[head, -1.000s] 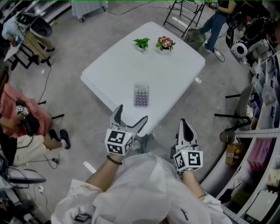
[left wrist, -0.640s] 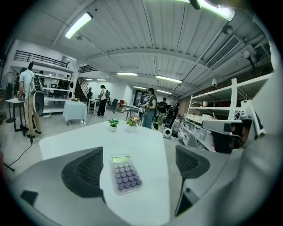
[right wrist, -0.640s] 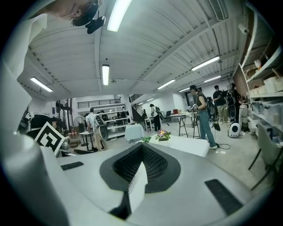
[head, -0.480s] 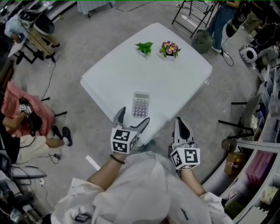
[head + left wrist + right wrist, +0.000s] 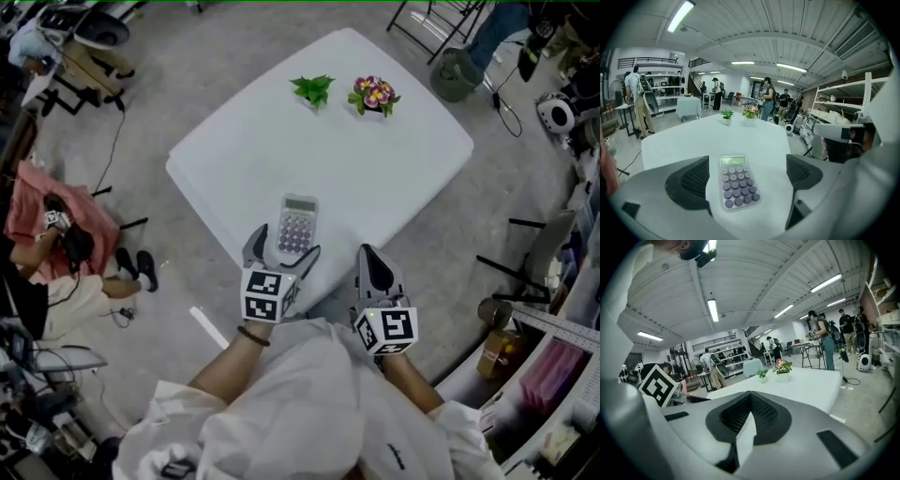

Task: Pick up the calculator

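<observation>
The calculator (image 5: 296,225) lies flat, keys up, close to the near edge of the bench (image 5: 394,178). And the left gripper (image 5: 281,249) has moved in! A second ago it was short of the edge. Now its fingers (image 5: 689,180) are spread wide either side of the calculator's near end, clear of it on both sides. The right gripper (image 5: 368,255) hangs off the edge to the right, fingers clenched on nothing. The approach looks done, and the squeeze should come next.

Smooth matt white tabletop (image 5: 394,159), calculator (image 5: 737,185) in pale plastic with matt purple keys, left tool (image 5: 284,246) showing black cross-hatched pads (image 5: 693,180)
</observation>
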The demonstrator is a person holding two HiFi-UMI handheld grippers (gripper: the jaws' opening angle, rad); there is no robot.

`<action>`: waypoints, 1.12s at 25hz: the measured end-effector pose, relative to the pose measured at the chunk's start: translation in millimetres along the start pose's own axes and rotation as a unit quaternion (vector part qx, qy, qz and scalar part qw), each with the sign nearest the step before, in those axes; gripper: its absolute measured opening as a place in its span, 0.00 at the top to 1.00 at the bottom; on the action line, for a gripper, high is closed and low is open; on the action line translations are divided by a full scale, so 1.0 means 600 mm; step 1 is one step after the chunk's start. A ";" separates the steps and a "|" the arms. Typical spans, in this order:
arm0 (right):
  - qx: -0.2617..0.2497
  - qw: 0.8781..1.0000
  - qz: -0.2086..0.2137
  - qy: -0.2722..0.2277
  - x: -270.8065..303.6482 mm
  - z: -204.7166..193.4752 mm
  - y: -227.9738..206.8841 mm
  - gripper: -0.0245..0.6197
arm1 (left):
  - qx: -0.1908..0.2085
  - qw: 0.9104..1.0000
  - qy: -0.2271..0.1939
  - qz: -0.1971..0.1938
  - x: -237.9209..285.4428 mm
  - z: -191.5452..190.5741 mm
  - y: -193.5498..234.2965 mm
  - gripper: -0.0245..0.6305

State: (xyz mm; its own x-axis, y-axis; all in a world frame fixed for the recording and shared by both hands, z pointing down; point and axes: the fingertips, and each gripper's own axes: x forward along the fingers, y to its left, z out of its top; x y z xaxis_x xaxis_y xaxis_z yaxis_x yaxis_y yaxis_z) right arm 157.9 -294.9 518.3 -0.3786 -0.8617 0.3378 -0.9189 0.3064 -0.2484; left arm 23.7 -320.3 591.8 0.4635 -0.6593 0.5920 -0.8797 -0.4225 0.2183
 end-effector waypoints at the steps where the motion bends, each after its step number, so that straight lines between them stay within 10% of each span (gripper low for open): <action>1: 0.001 1.000 0.001 0.008 0.005 -0.007 -0.001 0.94 | -0.001 1.000 0.004 0.002 0.006 -0.004 0.001 0.21; 28: 0.040 0.994 -0.023 0.104 0.106 -0.133 -0.011 0.93 | -0.026 0.990 0.122 0.061 0.157 -0.115 0.064 0.21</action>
State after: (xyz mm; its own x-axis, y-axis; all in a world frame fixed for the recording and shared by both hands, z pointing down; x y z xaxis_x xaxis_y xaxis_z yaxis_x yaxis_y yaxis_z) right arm 131.2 -319.6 614.2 -0.3586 -0.7699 0.5279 -0.9271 0.2279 -0.2975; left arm 26.1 -355.4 709.4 0.3201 -0.5310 0.7845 -0.9347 -0.3121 0.1701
